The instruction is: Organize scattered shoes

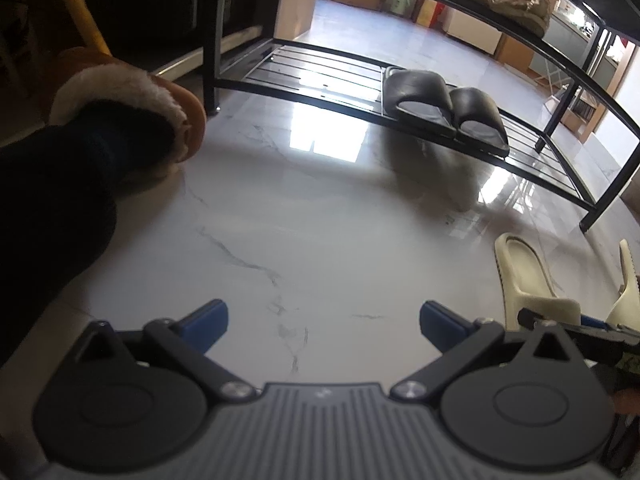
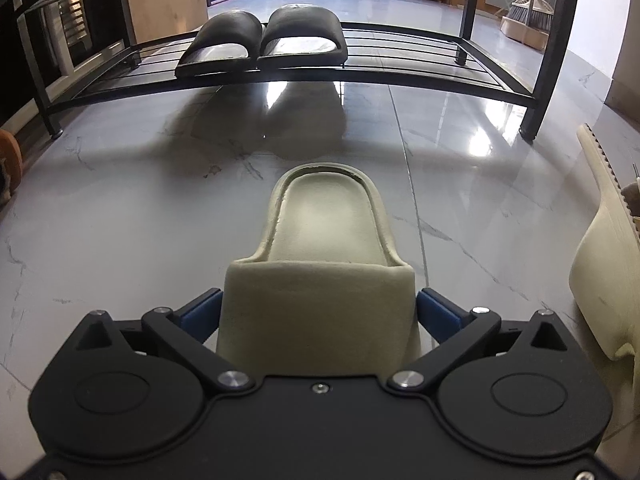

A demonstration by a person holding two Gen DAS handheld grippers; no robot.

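Two slides [image 2: 262, 36] sit side by side on the shoe rack's bottom shelf [image 2: 420, 46]; before it on the floor [image 2: 120, 216], a slipper [image 2: 320, 260], another slipper [image 2: 604, 264] to its right.

Your grippers are black with blue finger pads [image 2: 200, 312], the left one's body ribbed grey. The floor [image 1: 300, 220] is glossy white marble with thin grey veins. You have two black slides [image 2: 264, 36] on the black metal shoe rack [image 2: 400, 80], and two cream slides: one [image 2: 324, 256] dull beige-cream, the other [image 2: 604, 264] paler with a ridged sole. The slipper [image 1: 132, 92] is tan-brown with off-white fleece trim.
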